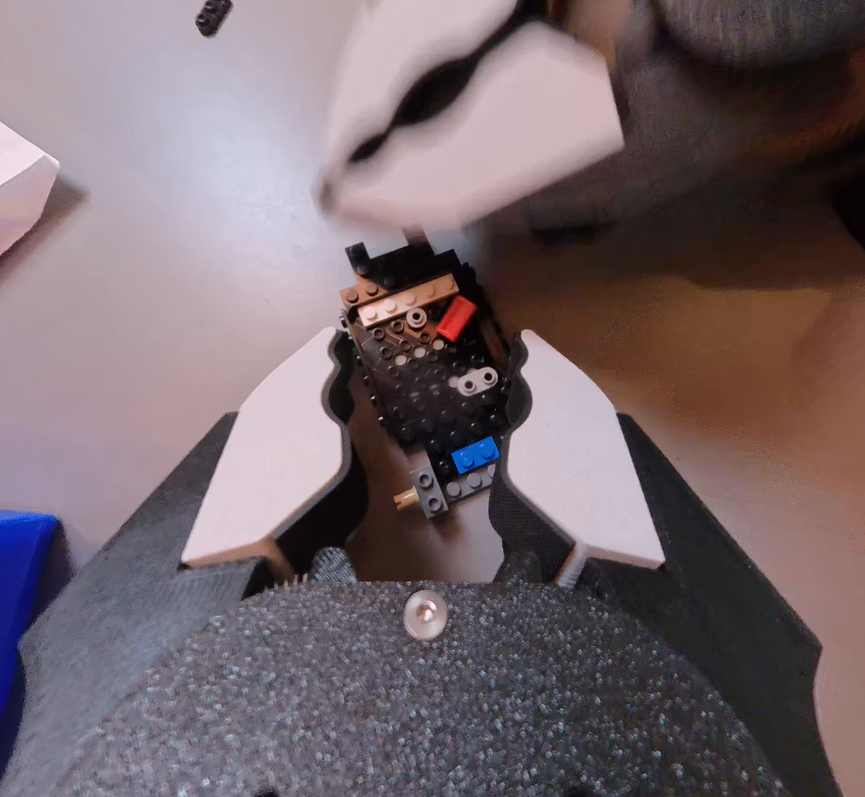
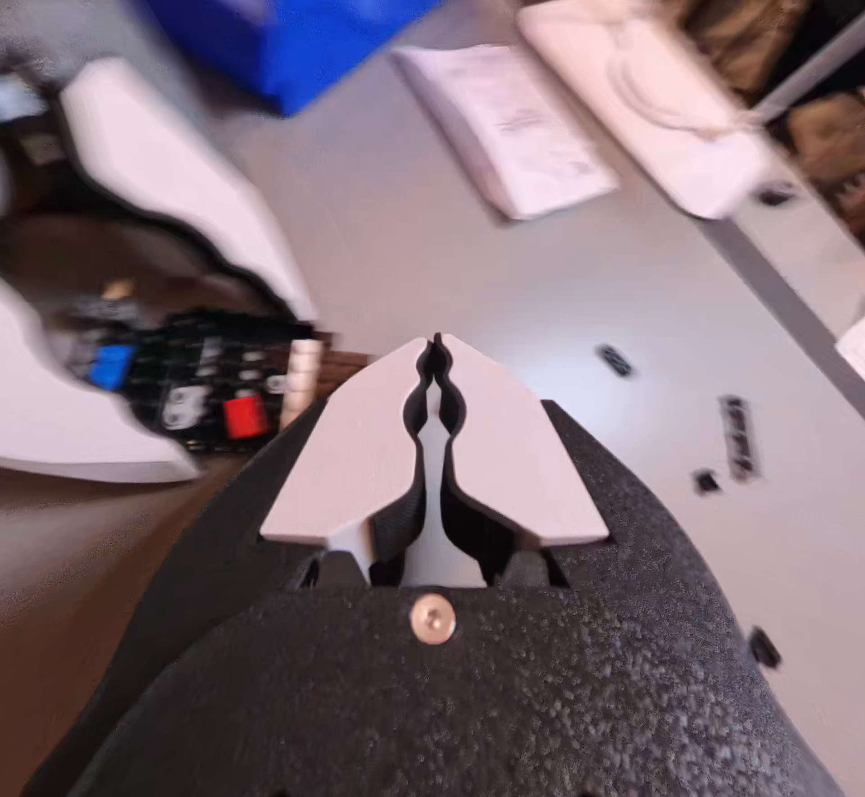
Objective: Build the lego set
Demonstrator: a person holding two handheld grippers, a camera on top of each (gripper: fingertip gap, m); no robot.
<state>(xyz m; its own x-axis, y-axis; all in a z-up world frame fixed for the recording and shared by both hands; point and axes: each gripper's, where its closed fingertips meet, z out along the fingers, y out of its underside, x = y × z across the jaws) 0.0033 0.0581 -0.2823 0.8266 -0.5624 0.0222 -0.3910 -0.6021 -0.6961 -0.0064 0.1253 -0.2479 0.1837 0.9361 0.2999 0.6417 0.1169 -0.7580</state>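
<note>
Left gripper (image 1: 428, 344) is clamped on a black studded brick assembly (image 1: 430, 400), one finger pressed against each long side, the model held off the grey table (image 1: 164, 213). All positions below are given relative to that assembly. On its top: a red sloped piece (image 1: 456, 316) near the far end, tan plates (image 1: 402, 301) just beyond the red piece, a light grey two-hole plate (image 1: 477, 382) about mid-length toward the right finger, a blue plate (image 1: 475, 456) at the near end, and a dark grey plate (image 1: 433, 493) with a tan pin (image 1: 402, 499) sticking out at the near left corner. Right gripper (image 1: 337, 199) sits just past the far end of the assembly, heavily motion-blurred; in its own view (image 2: 436, 341) the fingertips are pressed together with only the wavy slit between the pads, and nothing visible is held in them. From the right wrist view the assembly (image 2: 196, 381) lies to the left of the right gripper's tips, close beside them; contact cannot be judged through the blur. Far beyond the assembly on the table: one loose black brick (image 1: 213, 11). A blue bin (image 2: 304, 2) and white paper packets (image 2: 505, 128) lie well apart from the assembly, with several small black pieces (image 2: 737, 437) scattered on the table, also well apart.
</note>
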